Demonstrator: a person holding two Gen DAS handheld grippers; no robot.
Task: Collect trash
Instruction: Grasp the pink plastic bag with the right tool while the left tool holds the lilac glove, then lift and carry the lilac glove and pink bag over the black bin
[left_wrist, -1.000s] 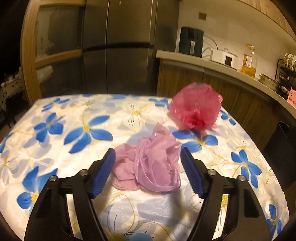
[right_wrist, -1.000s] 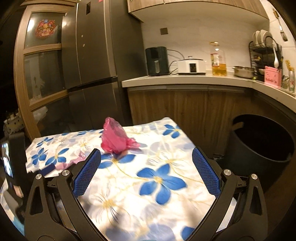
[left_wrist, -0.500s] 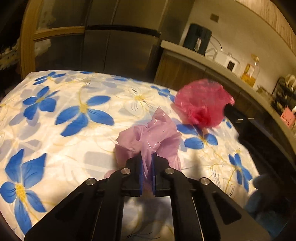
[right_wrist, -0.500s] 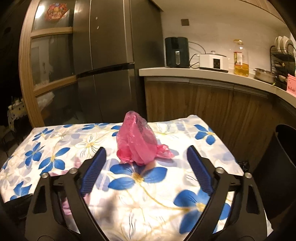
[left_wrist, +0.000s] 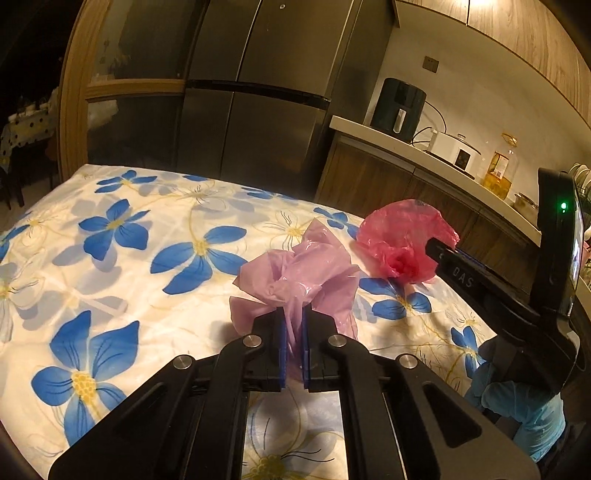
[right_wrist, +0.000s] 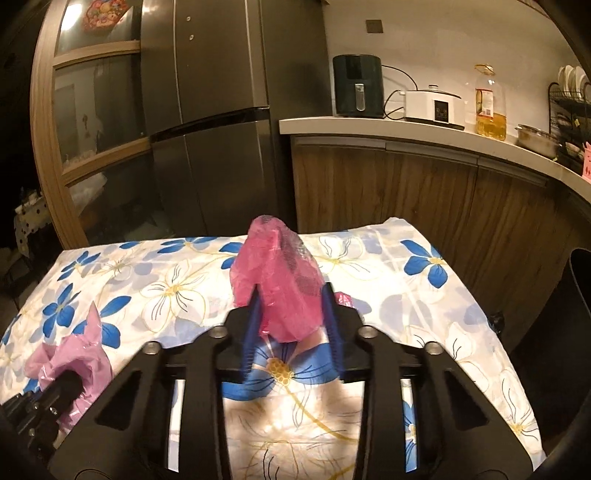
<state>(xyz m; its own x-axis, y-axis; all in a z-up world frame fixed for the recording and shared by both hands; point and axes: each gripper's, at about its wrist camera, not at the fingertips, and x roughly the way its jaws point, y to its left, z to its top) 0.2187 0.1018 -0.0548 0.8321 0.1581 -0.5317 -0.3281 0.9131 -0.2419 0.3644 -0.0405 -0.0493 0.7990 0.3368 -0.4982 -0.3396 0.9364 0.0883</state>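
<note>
A crumpled lilac plastic bag (left_wrist: 295, 273) lies on the flowered tablecloth (left_wrist: 110, 295), and my left gripper (left_wrist: 293, 314) is shut on its near folds. It also shows at the lower left of the right wrist view as the lilac bag (right_wrist: 74, 354) with the left gripper (right_wrist: 66, 380) on it. To its right stands a crumpled red-pink bag (left_wrist: 402, 236). My right gripper (right_wrist: 290, 295) has that red-pink bag (right_wrist: 277, 266) between its blue pads; the jaws are closing and the pads touch the bag's sides.
A black bin (right_wrist: 565, 332) stands off the table's right edge. Behind the table are a steel fridge (right_wrist: 207, 129) and a wooden counter (right_wrist: 406, 133) carrying appliances and an oil bottle. A hand in a blue glove (left_wrist: 524, 410) holds the right gripper.
The left gripper shut on the lilac bag and lifted it slightly. The right gripper moved left up to the red-pink bag and its wide jaws narrowed around it.
</note>
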